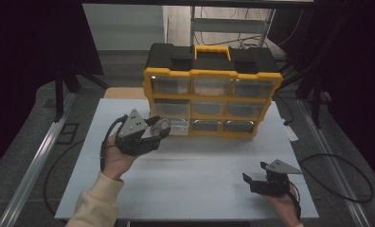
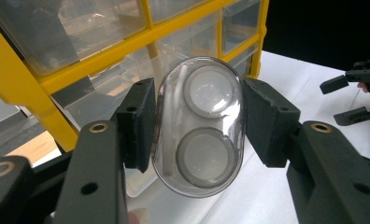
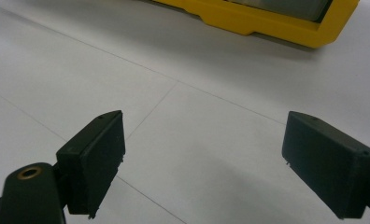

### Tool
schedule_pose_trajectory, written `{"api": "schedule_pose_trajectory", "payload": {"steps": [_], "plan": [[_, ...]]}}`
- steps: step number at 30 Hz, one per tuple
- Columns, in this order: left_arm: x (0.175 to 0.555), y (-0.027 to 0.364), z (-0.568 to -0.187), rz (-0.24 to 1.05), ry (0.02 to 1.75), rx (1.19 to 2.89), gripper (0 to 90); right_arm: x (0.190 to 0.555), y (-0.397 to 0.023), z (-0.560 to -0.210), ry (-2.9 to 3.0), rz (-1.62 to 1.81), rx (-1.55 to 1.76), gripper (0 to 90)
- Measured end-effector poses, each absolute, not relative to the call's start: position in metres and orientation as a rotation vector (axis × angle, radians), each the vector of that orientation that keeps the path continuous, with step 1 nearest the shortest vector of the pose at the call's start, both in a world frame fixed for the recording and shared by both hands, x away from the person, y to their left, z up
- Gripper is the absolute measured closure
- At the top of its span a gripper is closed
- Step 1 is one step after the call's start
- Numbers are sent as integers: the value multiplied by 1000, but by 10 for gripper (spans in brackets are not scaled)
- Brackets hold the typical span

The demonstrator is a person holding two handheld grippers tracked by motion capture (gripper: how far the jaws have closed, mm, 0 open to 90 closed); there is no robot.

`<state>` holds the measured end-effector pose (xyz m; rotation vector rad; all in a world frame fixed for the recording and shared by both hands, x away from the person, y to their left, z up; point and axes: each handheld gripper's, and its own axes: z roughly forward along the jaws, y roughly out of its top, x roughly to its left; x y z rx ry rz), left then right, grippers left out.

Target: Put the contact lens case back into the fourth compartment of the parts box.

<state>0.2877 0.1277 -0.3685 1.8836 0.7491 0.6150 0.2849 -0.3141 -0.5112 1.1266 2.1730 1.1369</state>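
My left gripper is shut on a clear oval plastic case with two round grey discs inside; in the left gripper view both pads press its sides. The case hangs just in front of the lower left drawers of a yellow and black drawer cabinet with clear drawers. In the left gripper view the bottom-left drawer looks pulled out behind the case. My right gripper rests low over the white table near its front right, jaws wide apart with nothing between them.
The white table top carries the cabinet at its far middle. Dark cables loop on the floor to the right, and metal rails run along both sides. The cabinet's yellow base lies ahead of the right gripper.
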Motion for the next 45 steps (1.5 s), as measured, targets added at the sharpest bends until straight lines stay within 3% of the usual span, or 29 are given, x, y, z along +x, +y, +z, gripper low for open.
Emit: {"api": "schedule_pose_trajectory", "payload": {"steps": [45], "plan": [[334, 113, -362, 661, 819, 1889, 475, 286, -314, -512, 2177, 1125, 1126, 143]]}}
